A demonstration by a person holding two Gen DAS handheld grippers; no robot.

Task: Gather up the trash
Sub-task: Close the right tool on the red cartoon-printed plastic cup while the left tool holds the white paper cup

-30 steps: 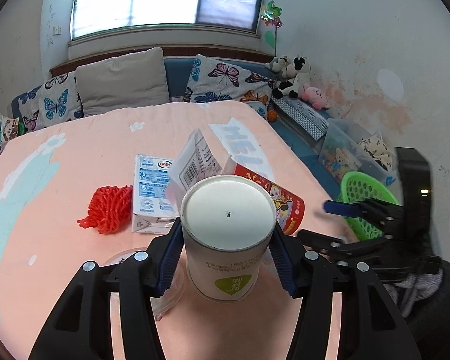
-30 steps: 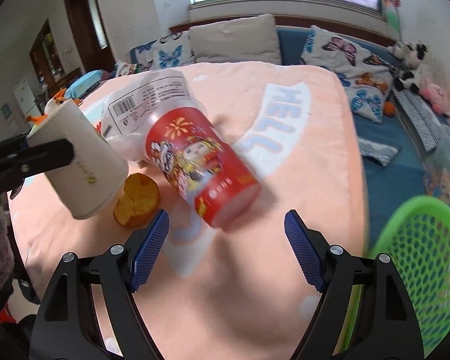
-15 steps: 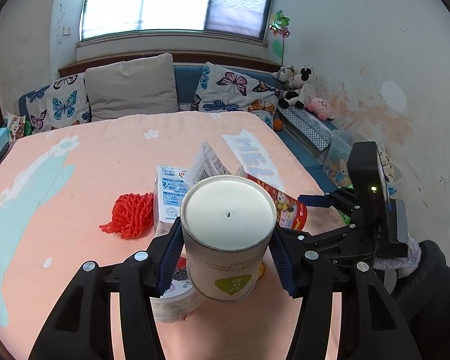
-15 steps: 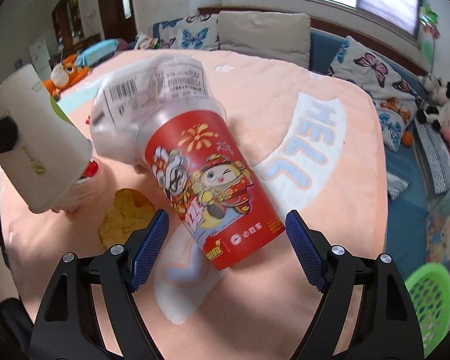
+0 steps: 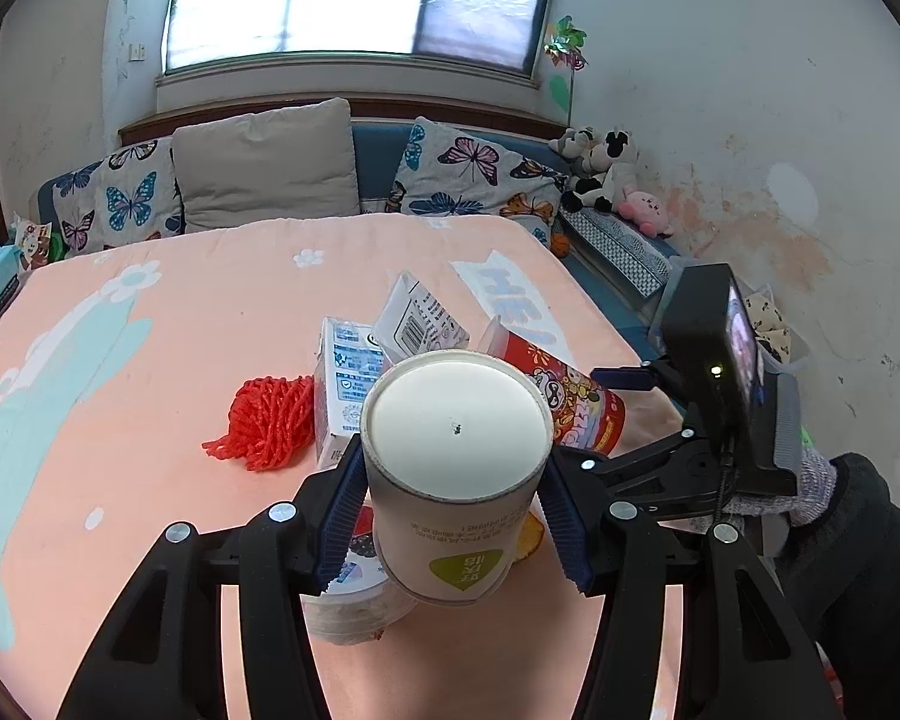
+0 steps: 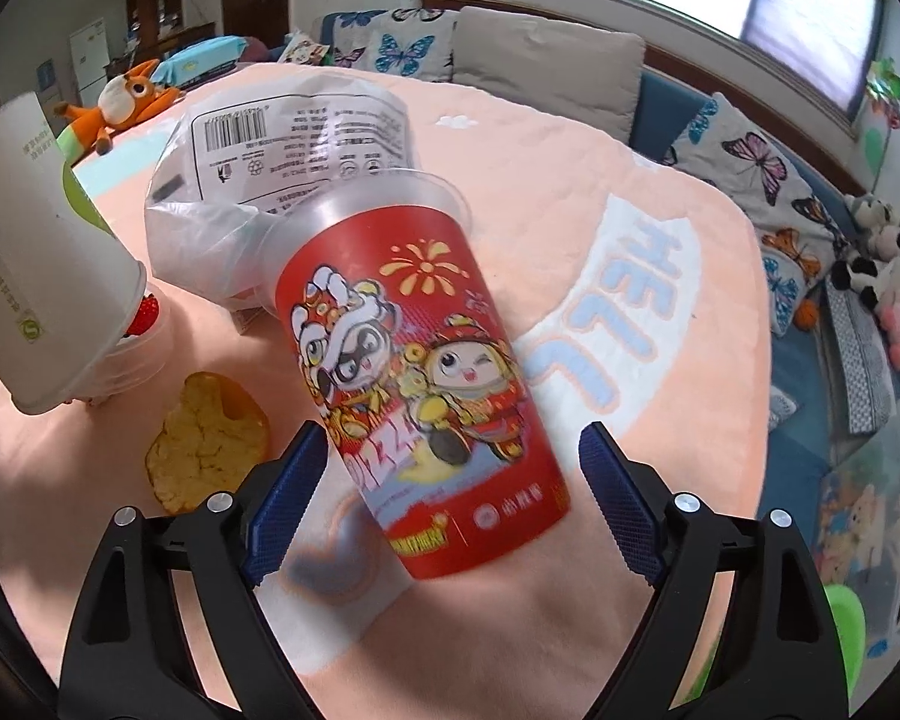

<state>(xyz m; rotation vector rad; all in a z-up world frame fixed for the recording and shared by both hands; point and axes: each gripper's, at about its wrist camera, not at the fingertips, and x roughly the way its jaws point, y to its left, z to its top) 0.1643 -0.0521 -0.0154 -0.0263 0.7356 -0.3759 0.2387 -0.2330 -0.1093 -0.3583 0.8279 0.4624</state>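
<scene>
Since the earlier frames the right gripper [image 6: 450, 501] has closed in on the red cup [image 6: 417, 384]; a second ago the cup lay well ahead of its jaws, now its base end sits between them. The jaws have just been opening and stand wide; neither blue pad touches the cup. The green basket [image 6: 843, 612], large at the right edge before, now shows only as a sliver at lower right.

Red cup: lying on its side on the bed [image 6: 600, 192], rim pointing away from the right jaws, base end nearest them. A clear bag [image 6: 282, 168] lies against its rim, beyond the jaws. A yellow peel [image 6: 207, 447] lies just left of the left pad, on the bed.

Left gripper [image 5: 456, 504]: jaws clamped on the white cup [image 5: 456, 468], one pad on each side wall, flat base end facing the camera, cup lifted off the bed. Beyond these jaws: a milk carton [image 5: 348, 378] and a red net [image 5: 264, 423] to its left. Below the white cup, a clear lidded tub [image 5: 354, 594] rests on the bed.

In the left view the right gripper shows at right, its hand in a grey glove [image 5: 810, 480].
</scene>
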